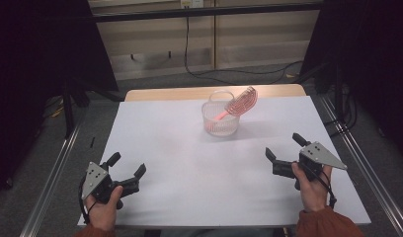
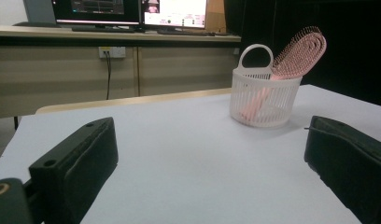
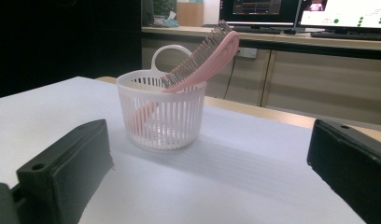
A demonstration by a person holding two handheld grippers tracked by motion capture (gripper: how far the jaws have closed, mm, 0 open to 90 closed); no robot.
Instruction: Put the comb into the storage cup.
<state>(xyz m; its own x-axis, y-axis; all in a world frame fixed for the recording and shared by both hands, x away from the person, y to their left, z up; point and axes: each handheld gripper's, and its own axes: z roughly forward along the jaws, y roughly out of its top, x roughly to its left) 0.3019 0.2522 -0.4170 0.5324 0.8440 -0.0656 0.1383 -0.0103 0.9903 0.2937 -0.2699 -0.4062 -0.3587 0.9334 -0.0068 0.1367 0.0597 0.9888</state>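
A small white slotted basket (image 1: 220,123) (image 2: 263,100) (image 3: 161,116) with a loop handle stands on the far middle of the white table (image 1: 189,168). A pink hairbrush (image 1: 241,101) (image 2: 298,53) (image 3: 205,58) leans in it, handle down, its head sticking out over the rim to the right. My left gripper (image 1: 126,164) (image 2: 212,163) rests at the near left edge, open and empty. My right gripper (image 1: 283,146) (image 3: 207,168) sits at the near right, open and empty too. Both stand well short of the basket.
A wooden strip (image 1: 165,93) edges the table's far side. Metal rails (image 1: 51,177) run along both sides of the table. Black cables (image 1: 199,69) lie on the floor beyond. A desk with monitors (image 2: 132,9) stands in the background.
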